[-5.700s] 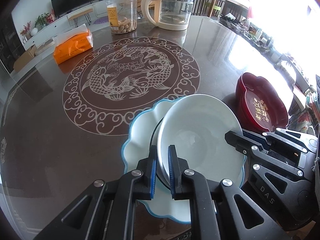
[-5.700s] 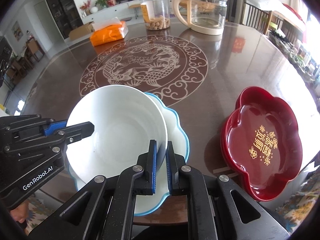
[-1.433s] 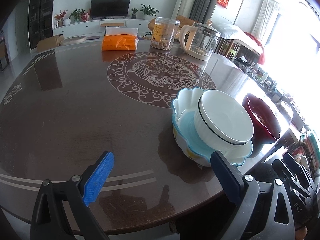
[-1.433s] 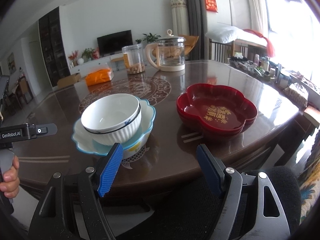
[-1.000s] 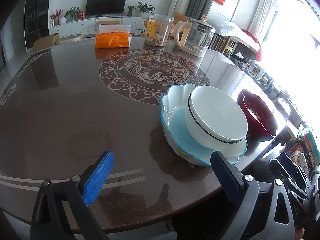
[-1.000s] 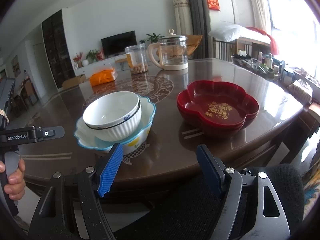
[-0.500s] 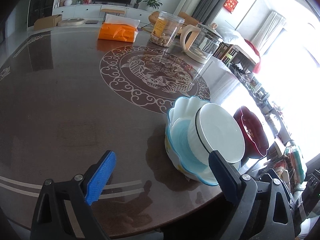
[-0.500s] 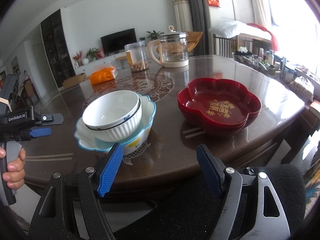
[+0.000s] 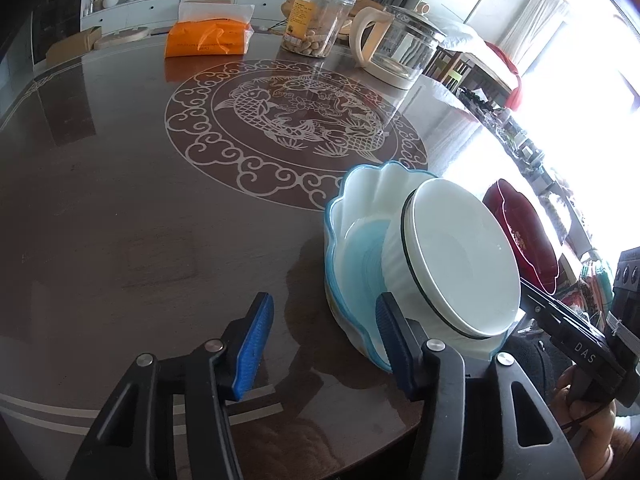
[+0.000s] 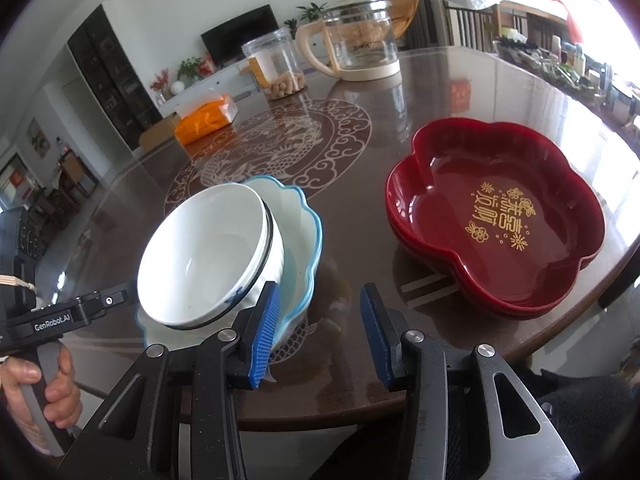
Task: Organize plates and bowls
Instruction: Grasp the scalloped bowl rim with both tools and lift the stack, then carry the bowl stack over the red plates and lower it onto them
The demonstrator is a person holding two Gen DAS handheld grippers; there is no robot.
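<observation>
The left gripper (image 9: 322, 342) hangs over the table (image 9: 120, 208), its jaws closing on nothing but bare tabletop. At 3 o'clock from it a white bowl (image 9: 460, 264) sits tilted in a blue-rimmed dish (image 9: 352, 216), the right pad just beside the dish's rim. Further at 3 o'clock lies a red tray (image 9: 524, 232). The right gripper (image 9: 576, 340) shows at the right edge. At 12 o'clock stand a tissue pack (image 9: 208, 40), jar (image 9: 316, 24) and kettle (image 9: 400, 52).

"GenRobot.AI" stands in white on the black left gripper (image 10: 68, 322), lower left of the right wrist view. "DAS" stands on the right gripper (image 9: 582, 354), lower right of the left wrist view.
</observation>
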